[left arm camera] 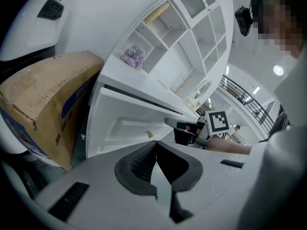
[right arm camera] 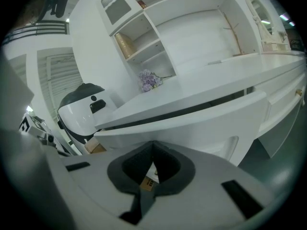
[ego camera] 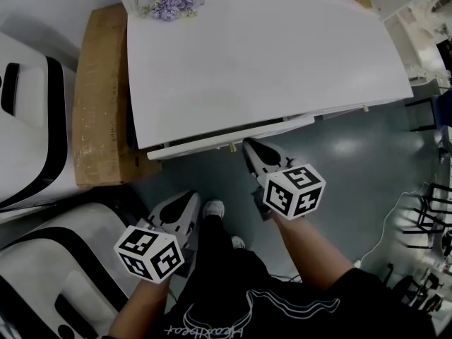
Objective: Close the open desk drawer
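the white drawer (ego camera: 212, 141) is sitting slightly open under the desk (ego camera: 268, 55), left gripper (ego camera: 191, 200) and right gripper (ego camera: 252, 147) both pinching closed, empty.

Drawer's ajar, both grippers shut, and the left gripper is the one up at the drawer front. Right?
Not quite. The head view shows the right gripper up at the drawer front; the left gripper hangs back over the floor. The drawer is ajar and both grippers are shut.

Smooth matt white desk (ego camera: 282, 55), rough brown cardboard box (ego camera: 102, 97), glossy grey floor (ego camera: 353, 161).
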The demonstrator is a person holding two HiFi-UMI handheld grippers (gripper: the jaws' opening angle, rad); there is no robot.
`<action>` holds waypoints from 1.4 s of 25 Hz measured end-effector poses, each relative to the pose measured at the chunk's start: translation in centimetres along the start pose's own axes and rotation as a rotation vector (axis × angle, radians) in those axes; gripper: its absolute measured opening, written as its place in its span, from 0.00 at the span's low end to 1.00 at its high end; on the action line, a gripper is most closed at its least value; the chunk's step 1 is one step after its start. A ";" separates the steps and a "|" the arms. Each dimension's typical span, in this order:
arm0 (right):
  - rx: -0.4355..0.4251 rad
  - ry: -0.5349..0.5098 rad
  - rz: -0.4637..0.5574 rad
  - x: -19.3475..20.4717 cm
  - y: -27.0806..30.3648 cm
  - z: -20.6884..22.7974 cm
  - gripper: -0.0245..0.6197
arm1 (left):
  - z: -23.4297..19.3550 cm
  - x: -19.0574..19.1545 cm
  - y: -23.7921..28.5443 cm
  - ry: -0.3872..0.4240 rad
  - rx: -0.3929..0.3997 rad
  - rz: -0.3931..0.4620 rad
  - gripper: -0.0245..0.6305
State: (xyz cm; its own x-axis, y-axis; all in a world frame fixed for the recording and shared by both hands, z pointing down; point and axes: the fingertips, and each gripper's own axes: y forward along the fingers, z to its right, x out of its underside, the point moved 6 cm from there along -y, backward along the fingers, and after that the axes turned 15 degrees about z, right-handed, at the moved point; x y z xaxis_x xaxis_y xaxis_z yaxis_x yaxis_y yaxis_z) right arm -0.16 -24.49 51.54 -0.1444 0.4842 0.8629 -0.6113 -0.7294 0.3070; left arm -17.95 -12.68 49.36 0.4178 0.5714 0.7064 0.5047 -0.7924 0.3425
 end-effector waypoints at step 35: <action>-0.216 -0.066 0.129 -5.3 -7.8 -5.8 0.05 | 5.7 0.3 -3.2 0.024 0.045 0.091 0.04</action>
State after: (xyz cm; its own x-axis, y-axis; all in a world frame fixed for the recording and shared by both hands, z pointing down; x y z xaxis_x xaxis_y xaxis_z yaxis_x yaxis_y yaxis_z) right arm 0.82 -18.58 42.19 -0.1849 0.3559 0.9160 -0.7439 -0.6598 0.1062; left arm -15.18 -8.73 44.93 0.4457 0.4917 0.7481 0.4989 -0.8303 0.2484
